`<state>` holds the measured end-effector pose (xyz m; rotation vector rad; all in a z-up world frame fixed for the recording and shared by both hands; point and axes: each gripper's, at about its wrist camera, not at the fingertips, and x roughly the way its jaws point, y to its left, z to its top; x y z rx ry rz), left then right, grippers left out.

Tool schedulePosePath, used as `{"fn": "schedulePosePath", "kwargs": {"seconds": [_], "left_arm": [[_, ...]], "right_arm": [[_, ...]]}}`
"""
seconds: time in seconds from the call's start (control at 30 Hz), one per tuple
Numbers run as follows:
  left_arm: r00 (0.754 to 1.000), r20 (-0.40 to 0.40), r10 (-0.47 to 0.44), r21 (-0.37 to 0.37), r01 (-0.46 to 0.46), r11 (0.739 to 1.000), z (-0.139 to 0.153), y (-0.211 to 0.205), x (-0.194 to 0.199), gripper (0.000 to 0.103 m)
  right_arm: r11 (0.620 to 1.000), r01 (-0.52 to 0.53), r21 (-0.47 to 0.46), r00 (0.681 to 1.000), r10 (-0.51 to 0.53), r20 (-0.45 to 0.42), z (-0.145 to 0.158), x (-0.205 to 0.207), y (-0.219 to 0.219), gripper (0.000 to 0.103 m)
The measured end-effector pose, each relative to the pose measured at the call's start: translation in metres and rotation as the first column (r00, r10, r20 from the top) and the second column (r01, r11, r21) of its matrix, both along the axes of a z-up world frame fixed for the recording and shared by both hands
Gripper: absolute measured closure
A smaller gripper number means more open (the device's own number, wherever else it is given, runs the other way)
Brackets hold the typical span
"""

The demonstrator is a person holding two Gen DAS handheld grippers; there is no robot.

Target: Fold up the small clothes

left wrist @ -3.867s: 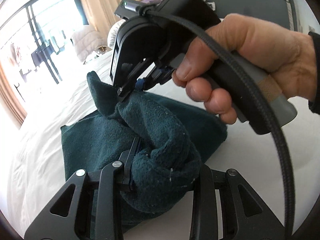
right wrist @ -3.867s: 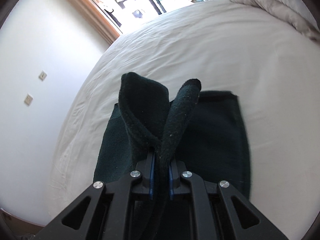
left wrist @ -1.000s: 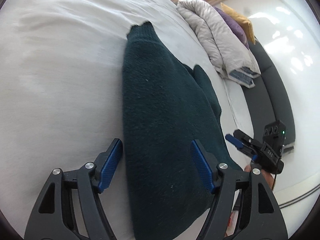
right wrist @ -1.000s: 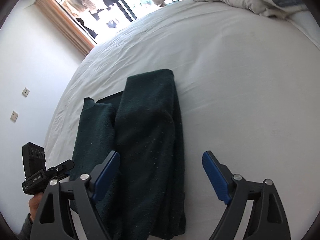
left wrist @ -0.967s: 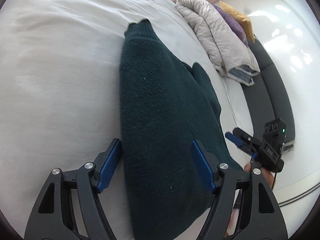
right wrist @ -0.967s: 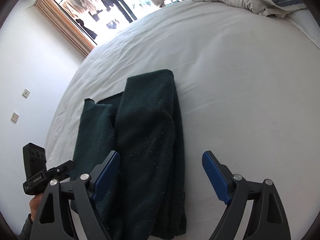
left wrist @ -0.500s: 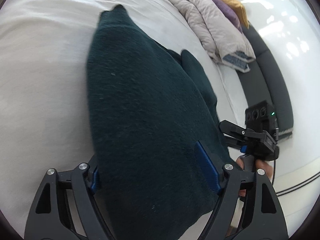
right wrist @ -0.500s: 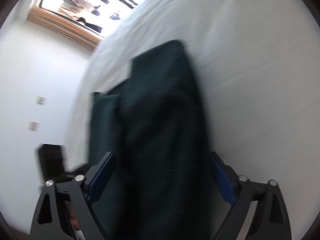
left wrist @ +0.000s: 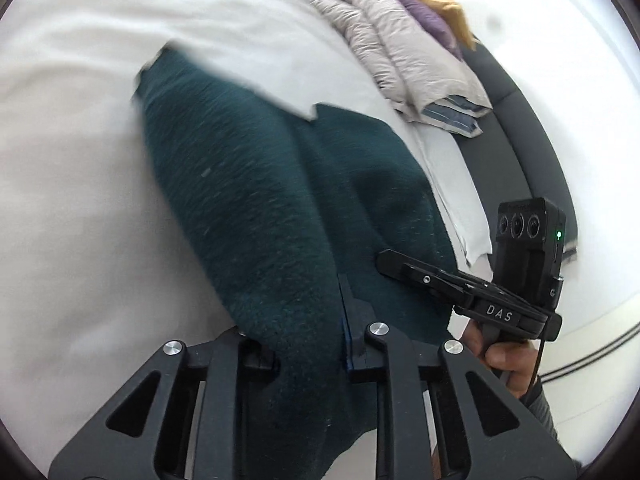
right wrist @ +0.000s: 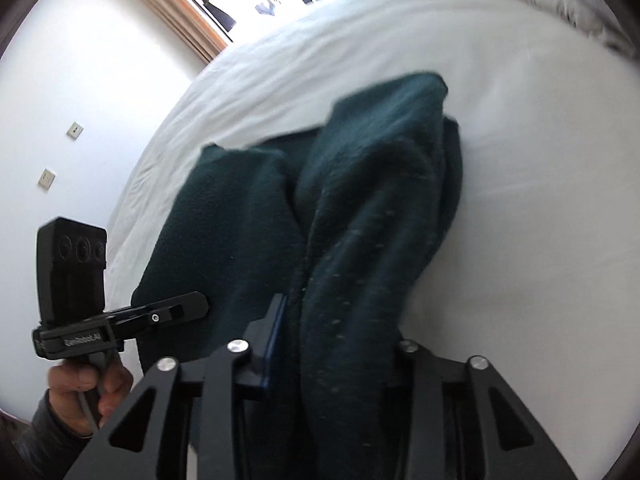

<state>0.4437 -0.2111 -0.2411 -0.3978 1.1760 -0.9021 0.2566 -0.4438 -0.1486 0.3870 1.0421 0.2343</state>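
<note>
A dark green fleece garment (left wrist: 256,200) lies folded lengthwise on the white bed (left wrist: 72,208). In the left wrist view my left gripper (left wrist: 304,332) is at its near end. The jaws are closing, and a thick bunched fold fills the gap between them. The right wrist view shows my right gripper (right wrist: 340,340) closing on the neighbouring fold (right wrist: 360,220), which rises in a hump ahead of it. The cloth hides its right pad. Each view shows the other gripper beside it on the same end: the right gripper (left wrist: 400,266) and the left gripper (right wrist: 188,306), each held by a hand.
A beige duvet (left wrist: 392,48) with purple and yellow pillows is piled at the far side of the bed. A grey padded headboard (left wrist: 516,152) runs behind it. A window with curtains (right wrist: 192,16) and a white wall (right wrist: 80,80) border the bed.
Both grippers moved forward over the garment's near end and their jaws narrowed from wide apart onto the cloth. The cloth now bunches up between the pads and lifts slightly.
</note>
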Motion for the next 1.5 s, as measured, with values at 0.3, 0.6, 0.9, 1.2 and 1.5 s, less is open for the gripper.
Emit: {"fn": "schedulePosePath", "kwargs": {"seconds": [0.3,0.6,0.9,1.2,1.5], "left_arm": [[0.992,0.102,0.075,-0.018,-0.073,0.997,0.096,0.084,-0.026,0.084],[0.987,0.131,0.088,0.038,-0.094,0.995,0.116,0.154,-0.056,0.084],[0.988,0.008,0.156,0.088,-0.156,0.984,-0.014,0.178,-0.090,0.074],[0.905,0.396,0.157,0.209,-0.255,0.944,0.071,0.170,-0.149,0.035],[0.535,0.804,0.259,0.164,-0.619,0.768,0.186,0.192,-0.286,0.000]], "right_arm": [[0.996,-0.087,0.025,0.987,0.083,0.139,0.076,-0.042,0.080,0.074],[0.973,-0.125,0.192,0.977,0.087,0.194,0.090,-0.063,0.134,0.074],[0.971,0.071,0.226,0.996,-0.057,-0.066,-0.046,-0.098,0.130,0.057],[0.992,0.114,0.047,0.989,-0.118,0.090,0.007,-0.153,0.135,0.041],[0.962,0.212,-0.170,0.819,-0.080,0.568,0.125,-0.240,0.200,0.000]]}}
